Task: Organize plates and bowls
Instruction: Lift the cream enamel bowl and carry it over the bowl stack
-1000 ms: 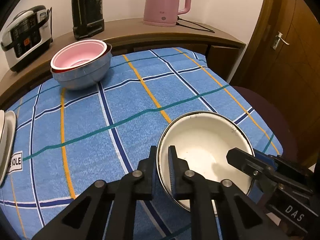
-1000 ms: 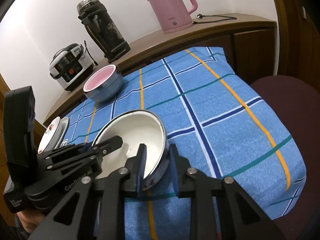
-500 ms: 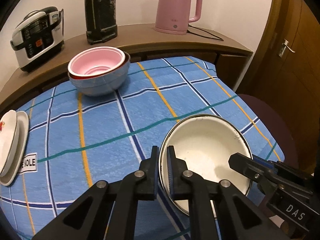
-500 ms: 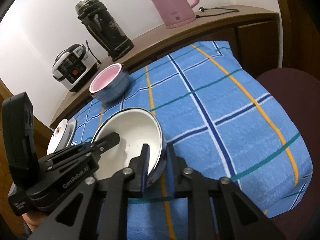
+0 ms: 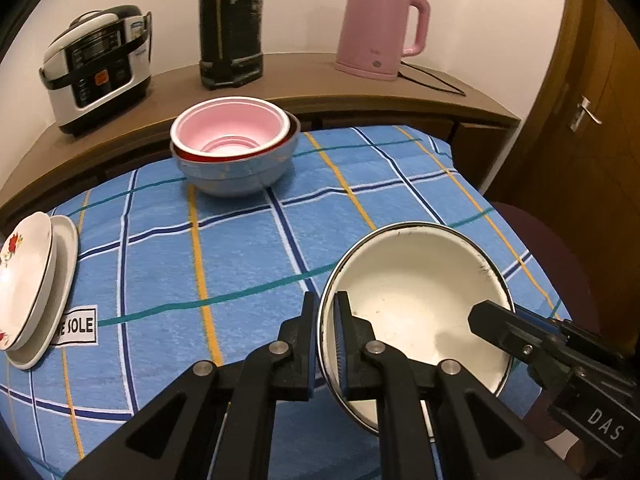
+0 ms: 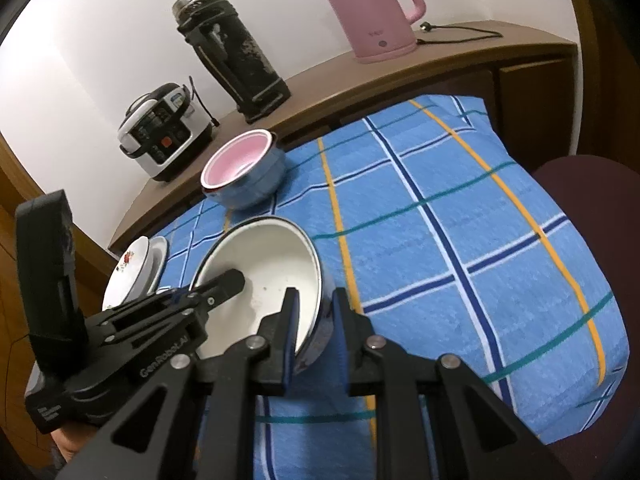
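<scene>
A white enamel bowl (image 5: 416, 300) (image 6: 264, 268) with a dark rim is held just above the blue checked tablecloth (image 5: 240, 248) (image 6: 460, 240). My left gripper (image 5: 326, 304) is shut on the bowl's left rim. My right gripper (image 6: 314, 304) is shut on its right rim and shows in the left wrist view as the right gripper (image 5: 492, 320) at the lower right. A pink bowl (image 5: 230, 128) (image 6: 236, 156) nests inside a blue-grey bowl (image 5: 240, 176) (image 6: 256, 184) at the far side of the cloth. Stacked white plates (image 5: 28, 280) (image 6: 136, 268), the top one flowered, lie at the left edge.
Behind the table runs a wooden counter (image 5: 304, 92) with a rice cooker (image 5: 96, 64), a tall black flask (image 5: 230, 20) and a pink kettle (image 5: 376, 28) with its cord. A dark red chair seat (image 6: 592, 184) stands to the right. A wooden door (image 5: 592, 120) is beyond it.
Both grippers have lifted the white bowl a little and carried it back from the far edge; the nested bowls, counter and plates now sit lower and fuller in both views.
</scene>
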`<state>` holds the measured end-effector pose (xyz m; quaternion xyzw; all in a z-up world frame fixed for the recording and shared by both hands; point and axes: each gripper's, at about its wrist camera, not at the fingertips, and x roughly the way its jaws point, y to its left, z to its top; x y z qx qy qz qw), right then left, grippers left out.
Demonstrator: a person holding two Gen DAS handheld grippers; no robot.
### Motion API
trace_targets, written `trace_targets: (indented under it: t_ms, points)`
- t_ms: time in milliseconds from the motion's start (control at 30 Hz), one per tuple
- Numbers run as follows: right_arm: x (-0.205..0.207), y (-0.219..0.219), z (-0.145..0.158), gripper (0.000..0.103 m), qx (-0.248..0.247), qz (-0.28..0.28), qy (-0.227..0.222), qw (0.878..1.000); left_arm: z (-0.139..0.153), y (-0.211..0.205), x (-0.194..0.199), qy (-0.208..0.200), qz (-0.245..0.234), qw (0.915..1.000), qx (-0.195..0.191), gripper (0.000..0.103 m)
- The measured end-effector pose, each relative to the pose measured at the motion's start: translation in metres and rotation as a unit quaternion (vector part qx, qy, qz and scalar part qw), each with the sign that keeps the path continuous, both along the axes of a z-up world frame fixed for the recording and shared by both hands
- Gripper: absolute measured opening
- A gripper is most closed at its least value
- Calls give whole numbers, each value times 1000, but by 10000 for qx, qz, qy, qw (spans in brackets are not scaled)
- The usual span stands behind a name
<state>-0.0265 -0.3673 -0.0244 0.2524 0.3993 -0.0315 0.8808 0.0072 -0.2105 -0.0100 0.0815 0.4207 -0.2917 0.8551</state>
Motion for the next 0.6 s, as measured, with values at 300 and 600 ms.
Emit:
trace_targets:
  t_ms: [300, 600]
  points:
    - [26, 12, 11, 17, -26, 156, -182, 9997, 11, 19, 20, -38, 296, 9994, -158, 9]
    - [55, 23, 23, 17, -106, 347, -428, 9984, 23, 30, 41, -157, 580, 9979, -235, 9]
